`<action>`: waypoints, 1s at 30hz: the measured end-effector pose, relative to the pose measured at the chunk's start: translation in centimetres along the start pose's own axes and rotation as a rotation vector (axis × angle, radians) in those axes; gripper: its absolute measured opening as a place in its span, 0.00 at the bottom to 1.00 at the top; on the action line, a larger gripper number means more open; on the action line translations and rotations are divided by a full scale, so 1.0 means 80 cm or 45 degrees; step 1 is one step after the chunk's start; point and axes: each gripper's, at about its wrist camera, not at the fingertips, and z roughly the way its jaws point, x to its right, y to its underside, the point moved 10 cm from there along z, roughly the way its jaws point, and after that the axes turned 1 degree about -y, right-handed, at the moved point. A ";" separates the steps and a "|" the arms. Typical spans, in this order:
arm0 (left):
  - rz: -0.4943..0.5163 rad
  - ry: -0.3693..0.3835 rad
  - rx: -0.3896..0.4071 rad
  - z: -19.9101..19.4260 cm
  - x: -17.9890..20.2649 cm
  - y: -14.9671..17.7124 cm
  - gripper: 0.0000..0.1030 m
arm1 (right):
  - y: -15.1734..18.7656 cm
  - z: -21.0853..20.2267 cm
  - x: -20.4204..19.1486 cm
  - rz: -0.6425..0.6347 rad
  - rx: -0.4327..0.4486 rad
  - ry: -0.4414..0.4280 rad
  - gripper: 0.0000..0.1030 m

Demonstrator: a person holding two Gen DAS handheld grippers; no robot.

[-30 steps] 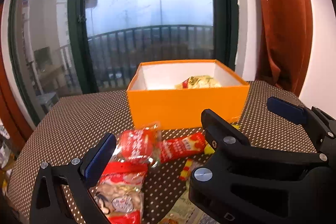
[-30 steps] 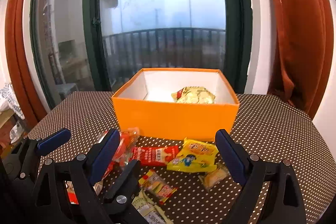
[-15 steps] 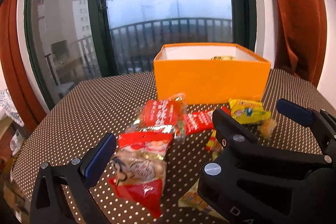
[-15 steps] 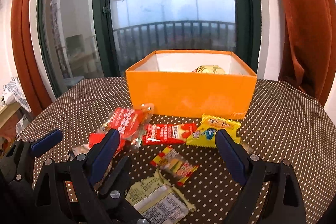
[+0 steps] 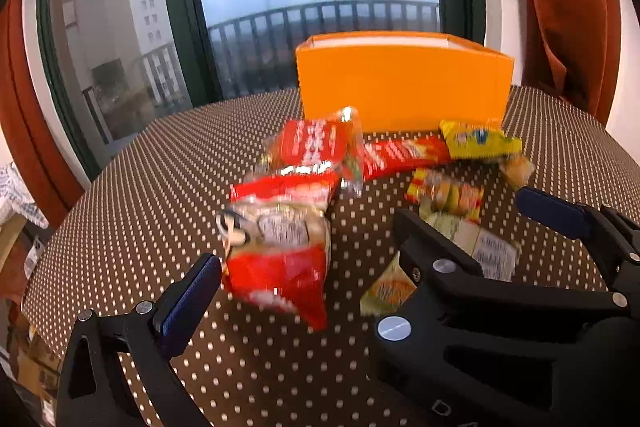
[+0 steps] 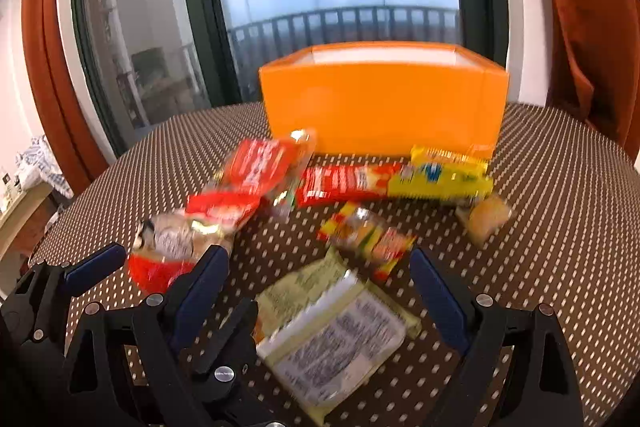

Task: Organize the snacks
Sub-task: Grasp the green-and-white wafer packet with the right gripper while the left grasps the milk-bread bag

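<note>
Right wrist view: we approach the near packet (image 6: 332, 331), both jaws spread; next, pinch and carry to the far box (image 6: 380, 103).

left tongs (image 5: 304, 283) agape, right tongs (image 6: 320, 283) agape, both low, empty

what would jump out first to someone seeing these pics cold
The bright orange box stands at the far side of the dotted table, in front of the balcony window. Right before it lies a scatter of snack packets, the red packets to the left and a yellow packet to the right. Nearest the camera, the open right claw frames a pale green packet.
</note>
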 end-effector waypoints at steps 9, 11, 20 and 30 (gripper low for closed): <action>0.019 0.017 -0.089 0.018 -0.002 0.038 1.00 | 0.034 0.017 -0.004 -0.029 -0.121 0.030 0.95; 0.021 0.020 -0.116 0.023 -0.002 0.047 0.99 | 0.038 0.018 -0.005 -0.062 -0.127 0.060 0.97; 0.039 0.004 -0.121 0.037 0.001 0.048 1.00 | 0.043 0.031 0.006 -0.093 -0.157 0.143 1.00; 0.087 -0.141 -0.113 0.045 -0.017 0.037 0.99 | 0.037 0.049 0.017 -0.108 -0.199 0.215 1.00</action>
